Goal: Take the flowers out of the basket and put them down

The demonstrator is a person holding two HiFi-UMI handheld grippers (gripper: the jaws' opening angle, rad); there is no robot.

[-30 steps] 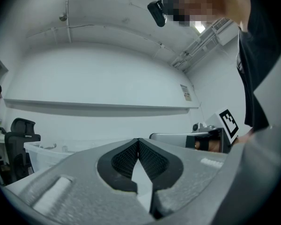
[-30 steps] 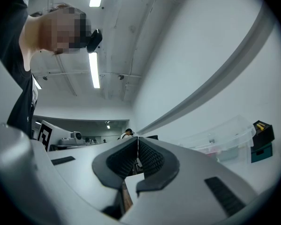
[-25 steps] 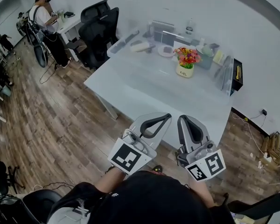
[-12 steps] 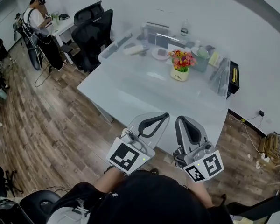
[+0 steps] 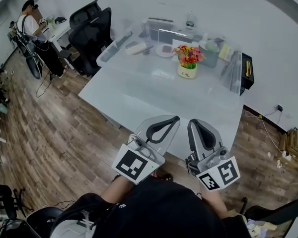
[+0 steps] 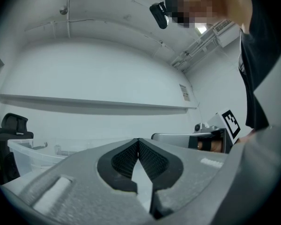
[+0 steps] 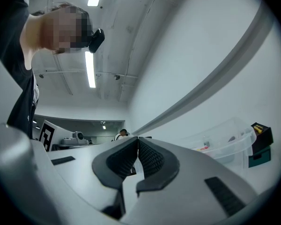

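A bunch of red, orange and yellow flowers (image 5: 188,55) stands in a small cream basket (image 5: 187,73) toward the far side of the white table (image 5: 154,95). Both grippers are held close to my body, short of the table's near edge and far from the flowers. My left gripper (image 5: 175,119) is shut with nothing in it; in the left gripper view its tips (image 6: 138,141) meet. My right gripper (image 5: 194,124) is shut and empty too, its tips (image 7: 138,139) touching in the right gripper view. Neither gripper view shows the flowers.
Clear plastic bins (image 5: 115,45), a bottle (image 5: 190,21), a plate (image 5: 165,50) and boxes crowd the table's far edge, with a black-and-yellow box (image 5: 246,71) at the right. Black office chairs (image 5: 92,29) stand at the left. A person (image 5: 34,29) sits at a far desk.
The table and the flowers have slid up and a little left in the head view as I moved toward them. Both grippers stay shut, side by side.
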